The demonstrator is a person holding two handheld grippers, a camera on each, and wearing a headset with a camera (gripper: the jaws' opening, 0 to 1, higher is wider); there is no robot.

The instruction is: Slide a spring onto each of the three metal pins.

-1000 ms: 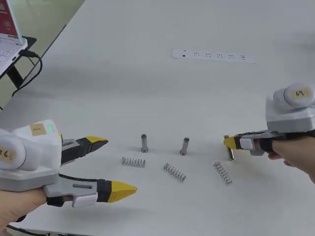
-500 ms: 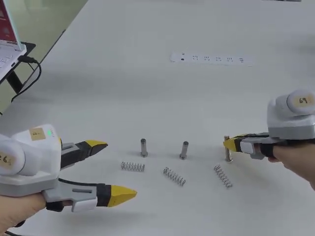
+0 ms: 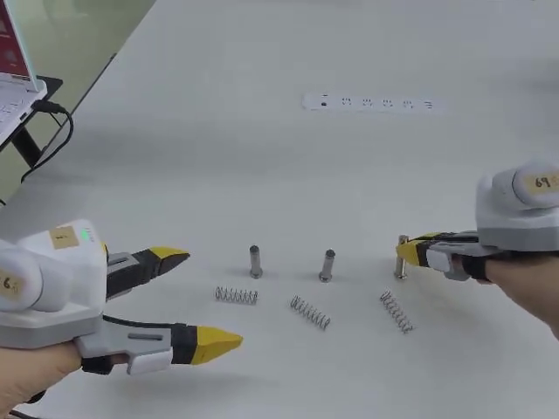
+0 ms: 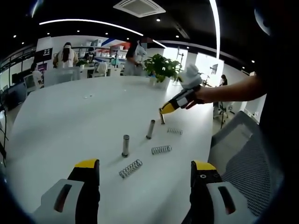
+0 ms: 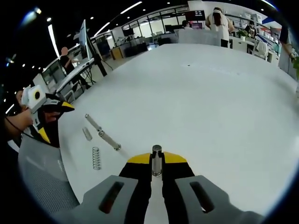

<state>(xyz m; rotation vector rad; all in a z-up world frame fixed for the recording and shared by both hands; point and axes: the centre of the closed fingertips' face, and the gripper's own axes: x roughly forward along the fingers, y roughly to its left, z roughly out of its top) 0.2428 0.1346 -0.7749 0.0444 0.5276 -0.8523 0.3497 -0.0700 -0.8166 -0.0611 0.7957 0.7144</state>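
Three short metal pins stand in a row on the white table [image 3: 262,175]: the left pin [image 3: 255,260], the middle pin [image 3: 327,264] and the right pin [image 3: 401,258]. One spring lies in front of each: left [image 3: 237,296], middle [image 3: 310,312], right [image 3: 395,310]. My right gripper [image 3: 406,253] is shut on the right pin [image 5: 156,151], which stands upright between its yellow tips [image 5: 156,158]. At the near left, short of the left pin, my left gripper [image 3: 196,297] is open and holds nothing. Ahead of its jaws [image 4: 145,168] are the pins [image 4: 125,145] and springs [image 4: 130,168].
A white power strip [image 3: 376,103] lies farther back on the table. A laptop [image 3: 13,70] with a black cable [image 3: 52,122] sits past the table's left edge. People and desks fill the room behind.
My right gripper has carried the right pin a little to the left and away from me, relative to the other pins. The left gripper has stayed open in place.
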